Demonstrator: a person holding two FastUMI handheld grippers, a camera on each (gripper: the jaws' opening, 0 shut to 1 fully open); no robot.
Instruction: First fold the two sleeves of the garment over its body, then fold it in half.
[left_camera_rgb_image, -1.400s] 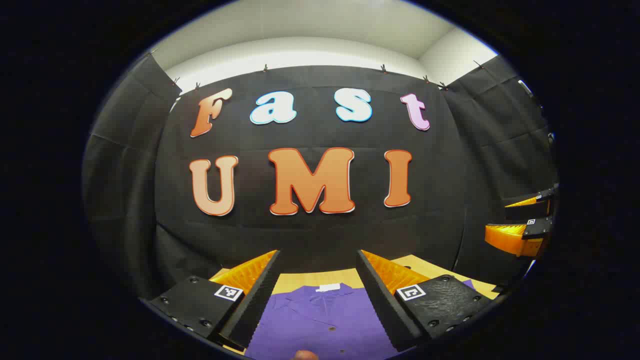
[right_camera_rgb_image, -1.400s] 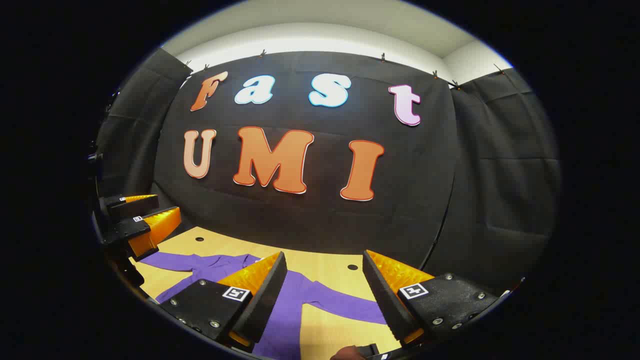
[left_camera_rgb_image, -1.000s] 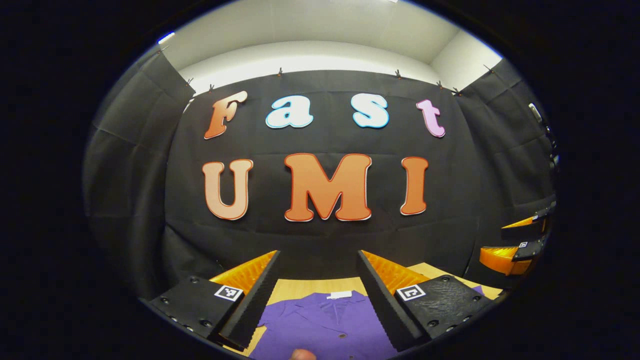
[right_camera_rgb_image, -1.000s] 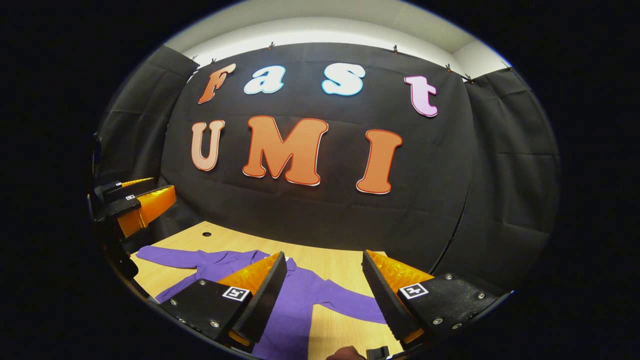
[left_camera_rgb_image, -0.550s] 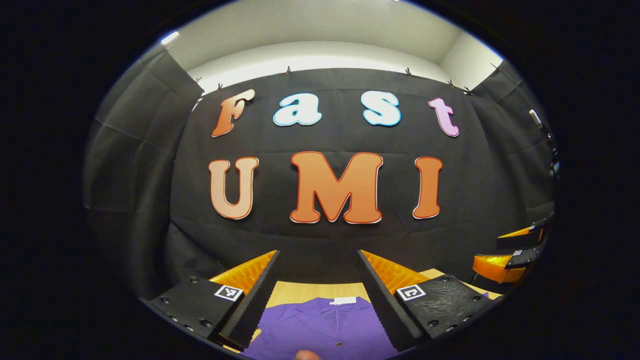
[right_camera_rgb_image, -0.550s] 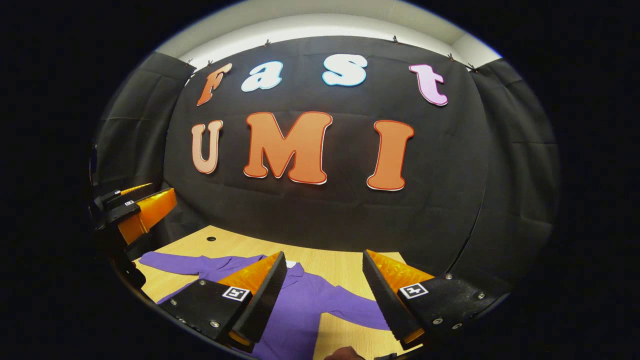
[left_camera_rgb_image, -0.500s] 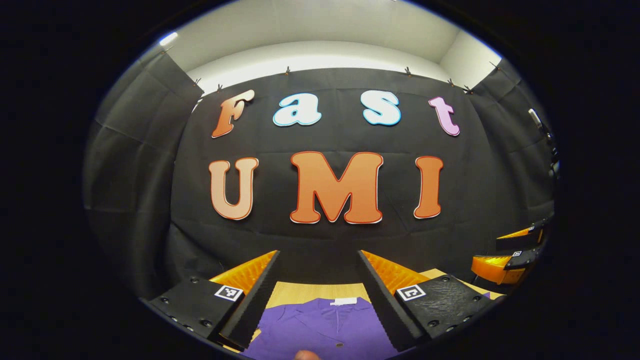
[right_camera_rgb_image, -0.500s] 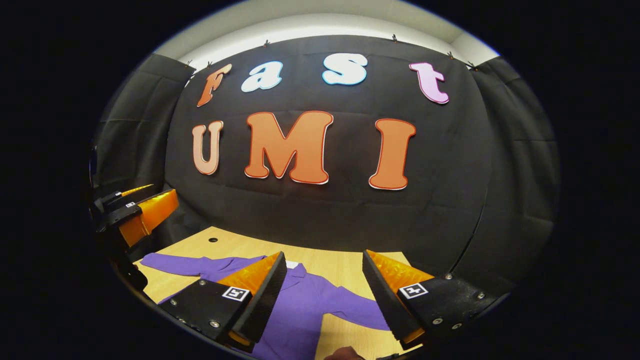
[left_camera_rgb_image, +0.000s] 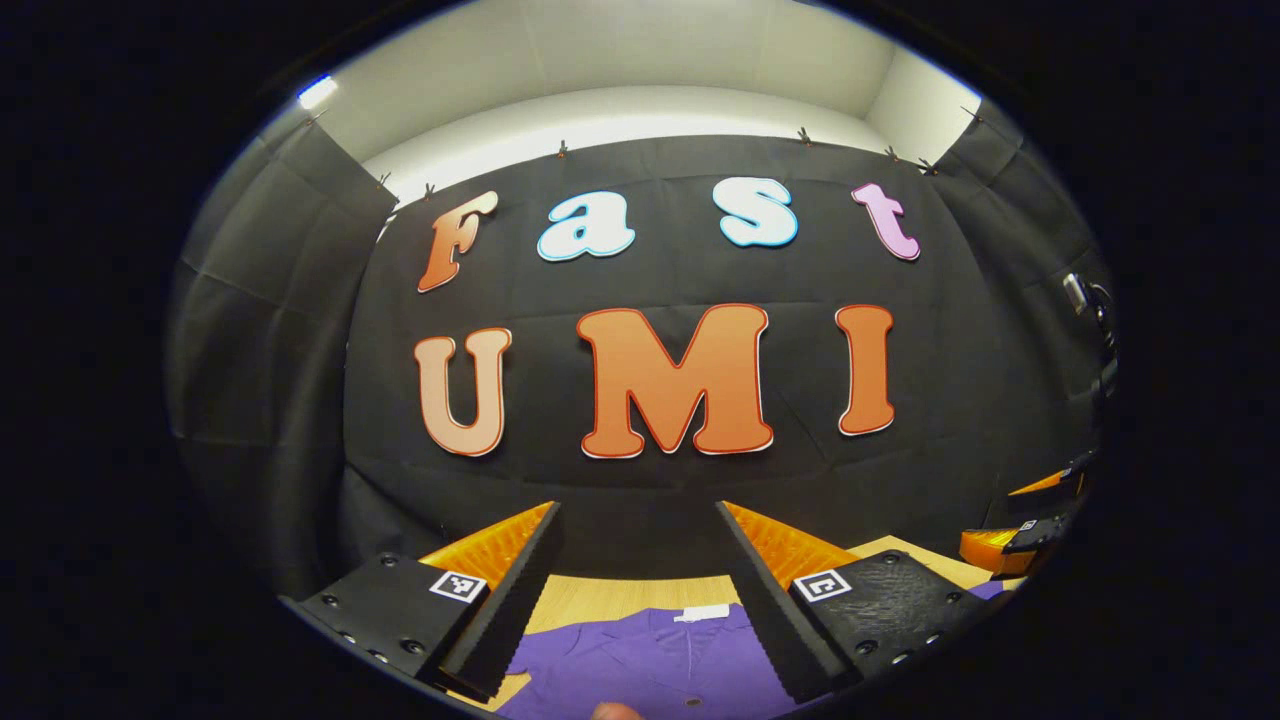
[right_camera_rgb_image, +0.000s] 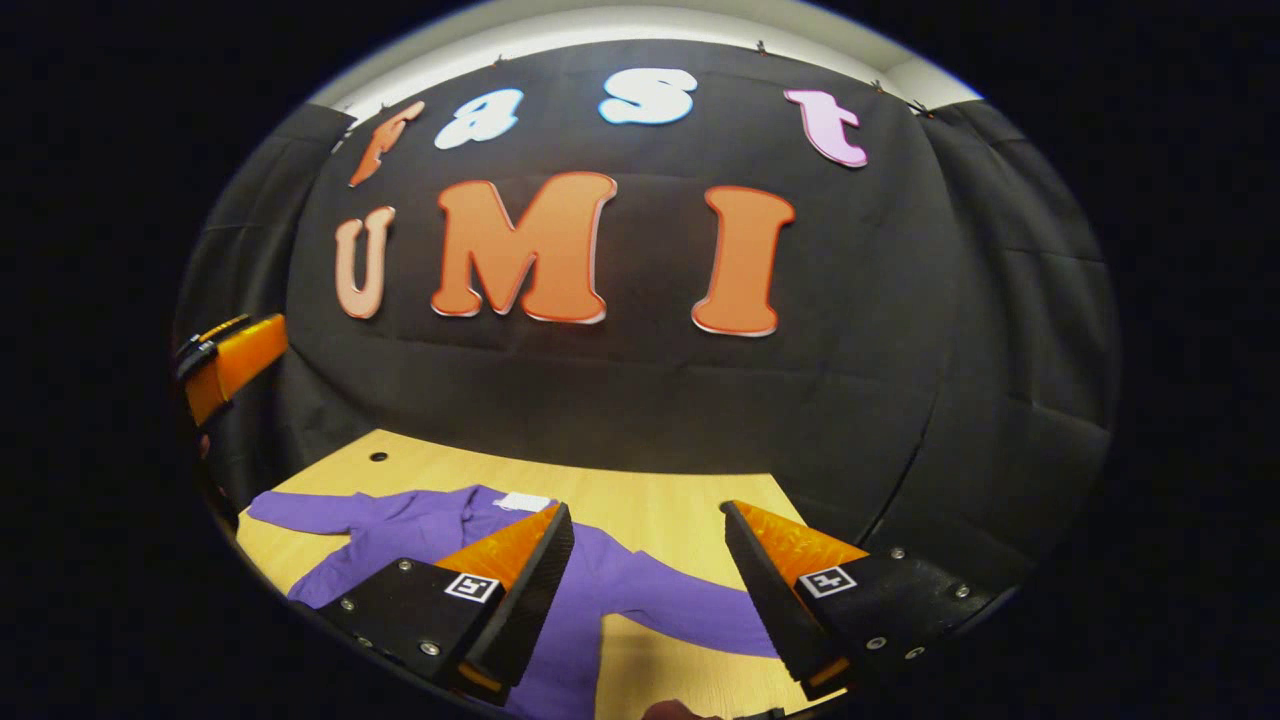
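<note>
1. A purple garment lies flat on the wooden table, both sleeves spread out to the sides, unfolded.
2. A white tag marks the garment's collar, on the side nearer the black cloth wall.
3. The left gripper hangs above the garment's collar area with its jaws wide apart and nothing between them.
4. The right gripper hangs above the garment's sleeve, jaws equally wide apart and empty.
5. In the right gripper view, the left gripper appears beyond the garment's far sleeve, raised off the table.
</note>
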